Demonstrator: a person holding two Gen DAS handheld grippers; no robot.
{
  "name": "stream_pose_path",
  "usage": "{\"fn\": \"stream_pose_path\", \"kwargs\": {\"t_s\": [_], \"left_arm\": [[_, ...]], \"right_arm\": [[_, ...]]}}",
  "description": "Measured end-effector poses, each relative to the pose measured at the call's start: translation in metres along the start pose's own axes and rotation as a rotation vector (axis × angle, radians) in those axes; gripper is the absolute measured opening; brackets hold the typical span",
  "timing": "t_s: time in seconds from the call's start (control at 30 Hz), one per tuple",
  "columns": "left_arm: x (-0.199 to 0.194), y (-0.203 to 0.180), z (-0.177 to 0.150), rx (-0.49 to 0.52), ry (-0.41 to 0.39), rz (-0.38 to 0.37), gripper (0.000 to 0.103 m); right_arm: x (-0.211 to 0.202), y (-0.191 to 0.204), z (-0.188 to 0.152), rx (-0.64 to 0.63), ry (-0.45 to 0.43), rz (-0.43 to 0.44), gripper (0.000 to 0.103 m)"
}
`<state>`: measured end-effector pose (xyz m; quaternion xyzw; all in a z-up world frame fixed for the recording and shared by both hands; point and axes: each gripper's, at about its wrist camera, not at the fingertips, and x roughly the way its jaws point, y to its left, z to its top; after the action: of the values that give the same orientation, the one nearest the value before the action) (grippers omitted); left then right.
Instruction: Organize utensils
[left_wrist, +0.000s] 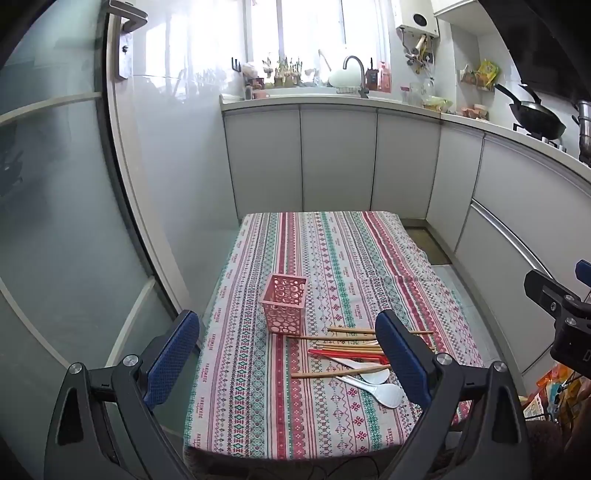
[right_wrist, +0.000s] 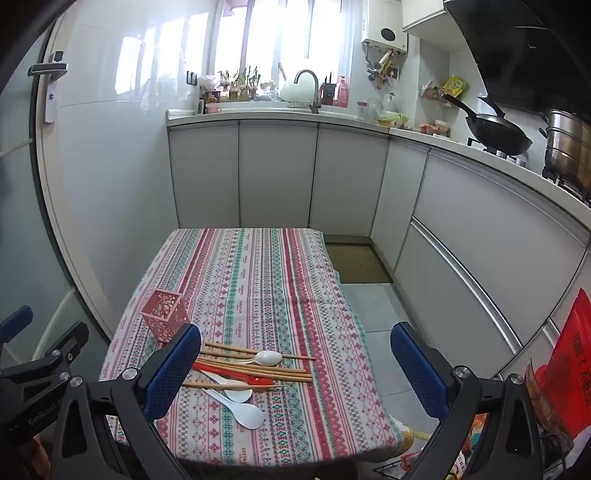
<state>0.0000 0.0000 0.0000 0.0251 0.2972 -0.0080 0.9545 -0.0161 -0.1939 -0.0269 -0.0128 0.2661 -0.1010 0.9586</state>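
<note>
A pink perforated utensil holder stands upright and empty on the patterned tablecloth. Beside it lies a pile of wooden chopsticks, red chopsticks and white spoons. My left gripper is open and empty, held above the table's near edge, left of the pile. My right gripper is open and empty, above the table's near right corner. Each gripper's body shows at the edge of the other view.
White cabinets and a counter with sink, tap, wok and steel pot wrap the back and right. A glass door stands left. A floor mat lies beyond the table. Red bags sit at right.
</note>
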Motion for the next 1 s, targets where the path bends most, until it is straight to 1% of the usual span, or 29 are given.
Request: {"fn": "stream_pose_path", "kwargs": {"t_s": [1.0], "left_arm": [[-0.0003,-0.0021,0.0023,-0.003,0.002,-0.003,0.098]], "right_arm": [[-0.0014,0.0040,0.0015,-0.005,-0.002,-0.002,0.103]]}}
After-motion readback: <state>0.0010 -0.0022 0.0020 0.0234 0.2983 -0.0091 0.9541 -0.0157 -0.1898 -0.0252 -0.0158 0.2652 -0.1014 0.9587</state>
